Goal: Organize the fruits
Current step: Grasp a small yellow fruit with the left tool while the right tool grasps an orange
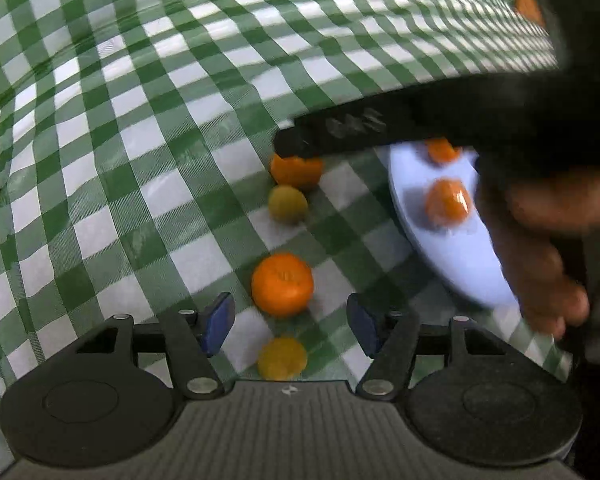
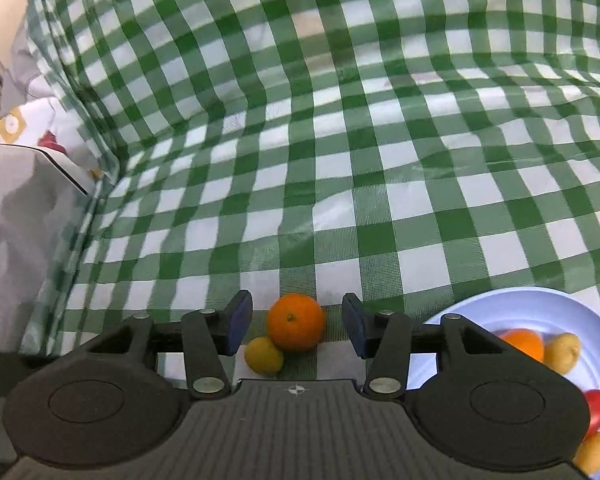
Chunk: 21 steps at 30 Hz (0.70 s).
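In the left wrist view my left gripper (image 1: 290, 326) is open and empty over the green checked cloth. An orange (image 1: 282, 284) lies just ahead between its fingers and a small yellow fruit (image 1: 282, 358) lies below it. Further off lie a yellow-green fruit (image 1: 288, 204) and another orange (image 1: 297, 170), partly under the right gripper (image 1: 284, 146). A pale blue plate (image 1: 452, 248) holds oranges (image 1: 447, 202). In the right wrist view my right gripper (image 2: 296, 326) is open, with an orange (image 2: 296, 322) between its fingers, untouched, and a yellow fruit (image 2: 264, 355) beside it. The plate (image 2: 532, 304) holds several fruits.
The cloth (image 2: 340, 140) is wrinkled and rises at the back. A grey box (image 2: 16, 220) and patterned fabric (image 2: 28, 124) sit at the left edge in the right wrist view. A hand (image 1: 540, 264) holds the right gripper over the plate in the left wrist view.
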Tool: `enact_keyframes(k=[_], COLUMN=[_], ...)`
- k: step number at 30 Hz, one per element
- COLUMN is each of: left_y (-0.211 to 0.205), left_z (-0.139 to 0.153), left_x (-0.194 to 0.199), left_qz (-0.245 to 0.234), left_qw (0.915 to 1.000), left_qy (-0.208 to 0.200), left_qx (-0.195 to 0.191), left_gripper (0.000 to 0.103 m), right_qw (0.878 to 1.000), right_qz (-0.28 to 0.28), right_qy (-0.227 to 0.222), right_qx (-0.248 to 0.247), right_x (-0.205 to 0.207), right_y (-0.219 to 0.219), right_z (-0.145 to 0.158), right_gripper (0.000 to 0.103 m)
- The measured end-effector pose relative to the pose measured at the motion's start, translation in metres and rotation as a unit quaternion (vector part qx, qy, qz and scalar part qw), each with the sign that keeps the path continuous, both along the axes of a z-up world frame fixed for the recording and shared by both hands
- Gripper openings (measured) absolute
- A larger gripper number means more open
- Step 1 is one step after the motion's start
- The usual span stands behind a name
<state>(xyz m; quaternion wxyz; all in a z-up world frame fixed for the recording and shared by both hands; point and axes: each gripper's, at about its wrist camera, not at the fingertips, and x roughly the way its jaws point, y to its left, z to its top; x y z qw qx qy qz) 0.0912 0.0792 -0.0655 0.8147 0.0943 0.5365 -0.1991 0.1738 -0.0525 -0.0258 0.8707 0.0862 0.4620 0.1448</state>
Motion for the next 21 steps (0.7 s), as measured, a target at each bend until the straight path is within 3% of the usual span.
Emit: enact_keyframes(k=[3, 6, 7, 9, 14, 21], left_y=[-0.001, -0.003, -0.004, -0.005, -0.005, 0.015], left_z=[-0.005, -0.011, -0.013, -0.014, -0.006, 0.018], left_x=[-0.007, -0.010, -0.010, -0.011, -0.011, 0.001], left_qz=[-0.022, -0.031, -0.033, -0.040, -0.037, 0.043], left_qw=[0.9997, 0.9988, 0.9984, 0.9978, 0.9980, 0.9979], left_qy=[0.006, 0.009, 0.011, 0.009, -0.007, -0.045], left_qx=[0.012, 0.037, 0.044, 0.052, 0.051, 0.016], left_gripper=[0.063, 0.043, 0.031, 0.030, 0.030, 0.030], right_qw=[1.000, 0.999, 0.999, 0.999, 0.998, 0.999], right_qz=[0.007, 0.017, 0.019, 0.022, 0.037, 0.026], right_qy=[0.012, 0.018, 0.018, 0.019, 0.011, -0.029], right_qx=[-0.007, -0.023, -0.029, -0.039, -0.053, -0.034], right_x=[0.006, 0.007, 0.007, 0.007, 0.003, -0.006], right_y=[0.006, 0.013, 0.015, 0.015, 0.016, -0.001], right_z=[-0.007, -0.014, -0.015, -0.018, -0.013, 0.024], right_gripper=[0.052, 0.051, 0.051, 0.039, 0.037, 0.037])
